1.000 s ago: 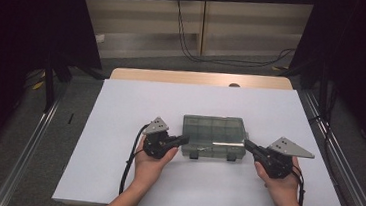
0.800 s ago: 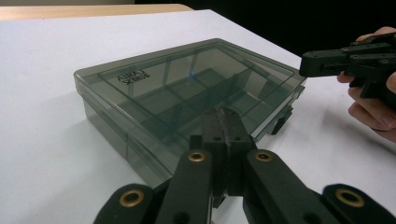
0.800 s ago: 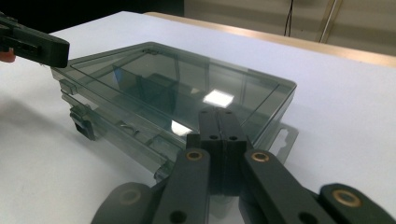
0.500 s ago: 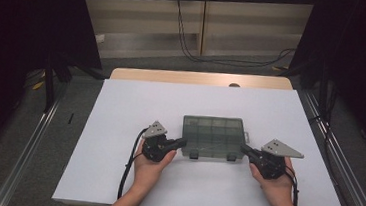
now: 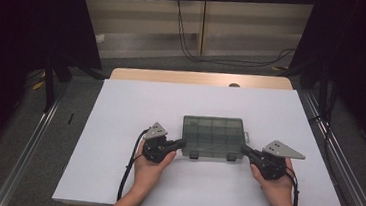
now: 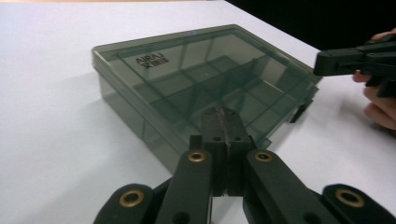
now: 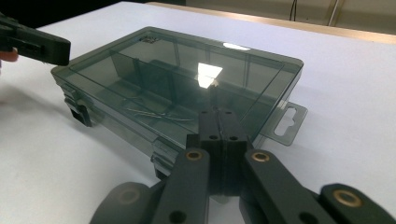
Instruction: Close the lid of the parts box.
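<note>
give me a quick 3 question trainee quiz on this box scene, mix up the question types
1. True or false: the lid of the smoky translucent plastic compartment box is shut.
2. How do the jaws of the left gripper and the right gripper stand? A) both closed together B) both wide open C) one open, one closed
3. Fill in: the box rests on a ____ table surface.

Key
1. True: the lid lies flat on the base.
2. A
3. white

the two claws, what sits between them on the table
The smoky clear compartment box, lid shut, lies between the left claw and the right claw in the high view, one claw at each near corner. Both claws are shut.
</note>
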Motion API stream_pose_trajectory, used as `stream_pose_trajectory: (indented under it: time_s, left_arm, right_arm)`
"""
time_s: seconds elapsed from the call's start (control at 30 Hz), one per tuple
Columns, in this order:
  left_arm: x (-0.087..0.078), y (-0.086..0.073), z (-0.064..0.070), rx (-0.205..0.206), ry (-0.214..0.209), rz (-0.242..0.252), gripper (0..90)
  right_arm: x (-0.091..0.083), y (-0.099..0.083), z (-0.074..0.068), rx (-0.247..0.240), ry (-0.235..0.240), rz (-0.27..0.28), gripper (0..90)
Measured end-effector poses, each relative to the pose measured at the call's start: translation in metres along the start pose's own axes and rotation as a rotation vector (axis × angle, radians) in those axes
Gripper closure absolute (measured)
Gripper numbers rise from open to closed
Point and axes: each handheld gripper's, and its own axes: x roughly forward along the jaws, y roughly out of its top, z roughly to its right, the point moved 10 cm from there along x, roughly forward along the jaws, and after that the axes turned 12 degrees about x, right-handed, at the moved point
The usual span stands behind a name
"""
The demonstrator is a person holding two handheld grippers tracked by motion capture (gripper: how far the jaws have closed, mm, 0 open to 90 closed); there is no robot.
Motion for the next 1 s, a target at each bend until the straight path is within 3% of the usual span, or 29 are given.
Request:
stream_pose_trajectory:
  time_s: [0.07, 0.3, 0.43, 0.57, 0.67, 0.77, 1.0]
  left_arm:
    - [-0.004, 0.003, 0.001, -0.012, -0.022, 0.022, 87.3]
    - [-0.014, 0.008, 0.007, 0.006, -0.067, 0.051, 62.1]
    - [-0.020, 0.010, 0.006, 0.000, -0.067, 0.065, 40.4]
    - [-0.028, 0.012, 0.003, 0.002, -0.048, 0.089, 20.2]
    - [-0.035, 0.012, 0.003, 0.006, -0.066, 0.095, 11.6]
    - [-0.040, 0.010, 0.001, 0.019, -0.049, 0.085, 1.4]
    - [-0.059, 0.003, -0.011, 0.017, -0.025, 0.097, 0.0]
  right_arm:
    - [-0.002, 0.002, -0.001, 0.011, 0.019, 0.009, 76.6]
    - [-0.014, 0.010, -0.003, 0.002, 0.061, 0.053, 48.8]
    - [-0.021, 0.014, -0.001, 0.001, 0.030, 0.078, 25.7]
    - [-0.023, 0.014, 0.003, 0.001, 0.001, 0.063, 3.4]
    - [-0.026, 0.012, 0.005, 0.004, -0.002, 0.057, 0.0]
    - [-0.030, 0.012, 0.009, 0.003, -0.006, 0.060, 0.0]
    - [-0.042, 0.012, 0.018, 0.016, -0.027, 0.065, 0.0]
